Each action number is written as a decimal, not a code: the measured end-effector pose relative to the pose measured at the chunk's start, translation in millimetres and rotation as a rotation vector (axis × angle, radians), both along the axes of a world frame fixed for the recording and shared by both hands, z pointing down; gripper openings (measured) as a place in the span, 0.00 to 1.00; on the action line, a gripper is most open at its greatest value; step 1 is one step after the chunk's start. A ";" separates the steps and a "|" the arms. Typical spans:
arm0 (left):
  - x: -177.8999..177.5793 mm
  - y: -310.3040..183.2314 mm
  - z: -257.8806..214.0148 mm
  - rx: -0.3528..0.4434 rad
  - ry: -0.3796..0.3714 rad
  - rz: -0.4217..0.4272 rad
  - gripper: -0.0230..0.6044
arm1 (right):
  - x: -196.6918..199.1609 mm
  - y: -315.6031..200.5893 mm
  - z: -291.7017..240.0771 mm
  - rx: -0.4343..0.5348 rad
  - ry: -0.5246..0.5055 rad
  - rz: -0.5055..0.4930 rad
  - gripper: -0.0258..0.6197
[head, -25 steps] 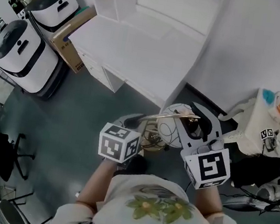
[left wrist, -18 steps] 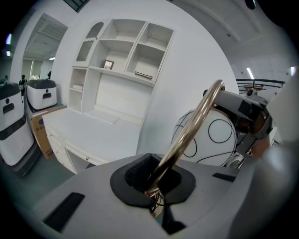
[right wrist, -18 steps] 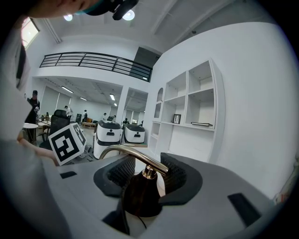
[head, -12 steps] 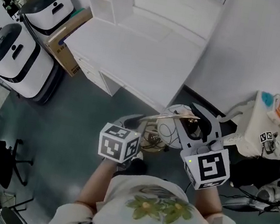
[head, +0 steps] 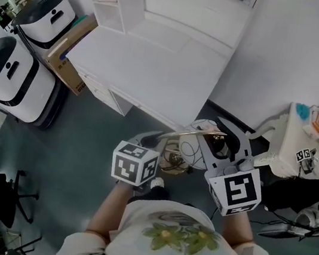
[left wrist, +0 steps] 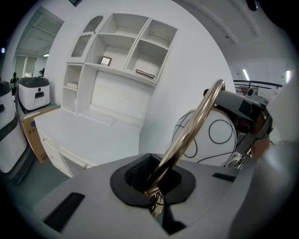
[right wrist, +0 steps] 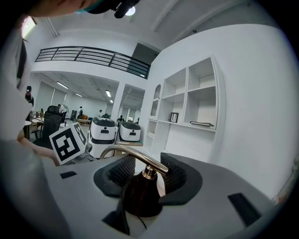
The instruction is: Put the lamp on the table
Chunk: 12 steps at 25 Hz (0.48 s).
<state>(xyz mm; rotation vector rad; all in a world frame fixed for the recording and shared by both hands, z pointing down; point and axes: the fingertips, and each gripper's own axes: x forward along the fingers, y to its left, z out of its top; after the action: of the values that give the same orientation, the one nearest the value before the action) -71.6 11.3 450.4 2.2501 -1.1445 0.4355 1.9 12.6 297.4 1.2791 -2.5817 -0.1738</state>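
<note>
A: Lamp, where?
B: In the air, carried by both grippers in front of the person, over the grey floor. It has a white globe with thin black rings. It is not on the table. The white table lies ahead, its near corner close to the lamp, not touching it.

A: Left gripper?
B: Jaws together, pinched on the brass arm near its lower end. The arm curves up and right, past the globe.

A: Right gripper?
B: Jaws stand wide, with the ribbed pads on either side of the dark cap and against it. The brass arm leaves the cap's top and arches left.

A: Surroundings?
B: White shelves on the wall above the table. Left of the table, a cardboard box stands beside two white machines.
</note>
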 end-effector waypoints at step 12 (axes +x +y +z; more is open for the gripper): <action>-11.3 -30.0 -3.0 0.025 -0.001 0.033 0.08 | -11.6 -20.4 -3.0 0.014 0.001 0.050 0.33</action>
<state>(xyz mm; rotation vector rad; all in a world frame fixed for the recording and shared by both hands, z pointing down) -82.9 -18.7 447.4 2.2933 -1.1200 0.4381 -9.6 -7.8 294.3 1.3471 -2.5491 -0.1830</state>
